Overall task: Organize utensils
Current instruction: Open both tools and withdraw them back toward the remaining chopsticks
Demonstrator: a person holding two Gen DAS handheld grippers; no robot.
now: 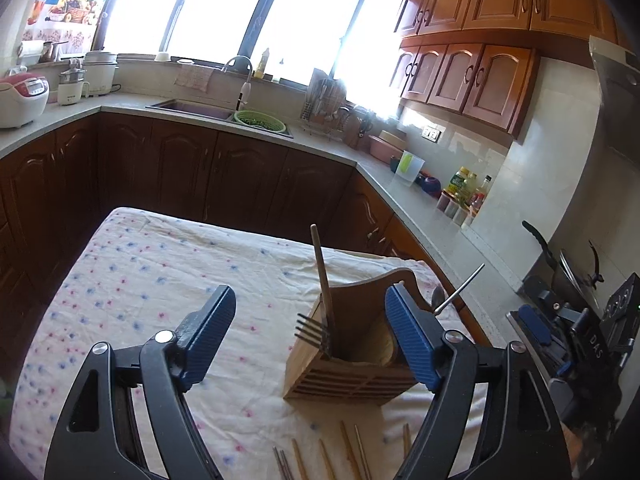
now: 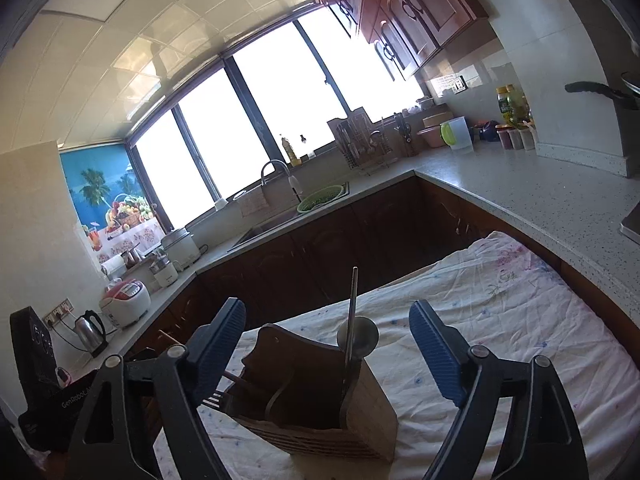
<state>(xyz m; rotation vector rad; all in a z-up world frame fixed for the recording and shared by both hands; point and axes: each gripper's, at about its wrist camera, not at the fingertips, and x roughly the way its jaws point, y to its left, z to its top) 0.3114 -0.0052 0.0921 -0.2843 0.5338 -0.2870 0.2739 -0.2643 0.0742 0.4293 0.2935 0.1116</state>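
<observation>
Left wrist view: left gripper [image 1: 308, 336] spread wide, empty, holder [image 1: 352, 360] dead ahead between the fingers. Chopsticks [image 1: 348, 452] loose beneath, long axes pointing forward. Right gripper [image 2: 328, 344] likewise agape, farther off.

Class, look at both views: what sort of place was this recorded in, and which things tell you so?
Almost certainly a home kitchen: a sink with faucet under the window, wooden wall cabinets, and a rice cooker on the countertop.
</observation>
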